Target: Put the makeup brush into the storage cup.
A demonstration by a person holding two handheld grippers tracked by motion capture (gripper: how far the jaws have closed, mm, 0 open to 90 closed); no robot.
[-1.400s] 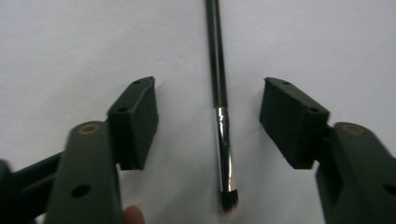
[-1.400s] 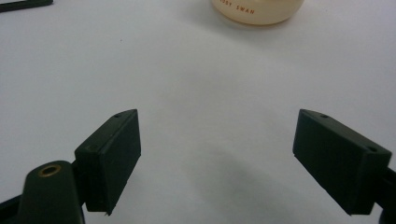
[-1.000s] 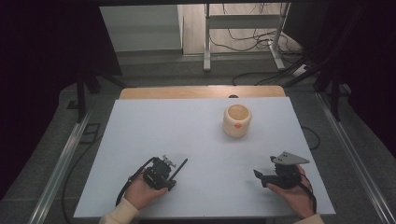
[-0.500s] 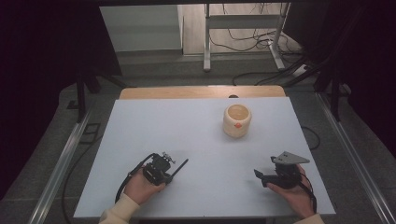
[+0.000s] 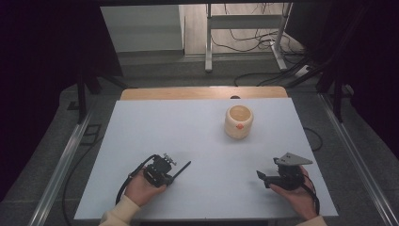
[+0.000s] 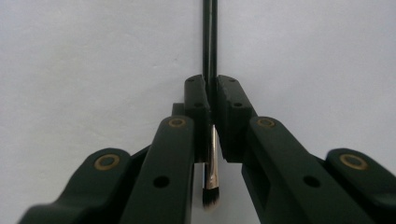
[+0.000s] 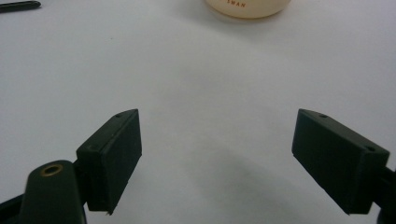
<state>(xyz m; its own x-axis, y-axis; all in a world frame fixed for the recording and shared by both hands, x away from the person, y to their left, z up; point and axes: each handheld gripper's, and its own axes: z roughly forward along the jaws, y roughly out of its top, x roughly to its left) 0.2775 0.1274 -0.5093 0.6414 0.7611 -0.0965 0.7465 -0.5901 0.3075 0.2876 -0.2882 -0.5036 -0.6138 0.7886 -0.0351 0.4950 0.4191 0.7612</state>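
A thin make-up brush (image 6: 209, 42) with a black handle and a dark bristle tip is clamped between the jaws of my left gripper (image 6: 211, 88), which is shut on it. In the high view the left gripper (image 5: 170, 174) rests low on the white table (image 5: 188, 122) at the near left, and the brush handle (image 5: 185, 166) sticks out to the upper right. My right gripper (image 7: 217, 140) stands open over bare table, with nothing between its pads. It sits at the near right in the high view (image 5: 263, 177). A cream cup (image 5: 239, 121) stands upright at the far middle-right.
The cup's base (image 7: 247, 7) shows ahead of the right gripper, and the brush handle's end (image 7: 18, 5) lies far to its left. A wooden strip (image 5: 202, 92) borders the table's far edge. Metal rails (image 5: 61, 165) run along both sides.
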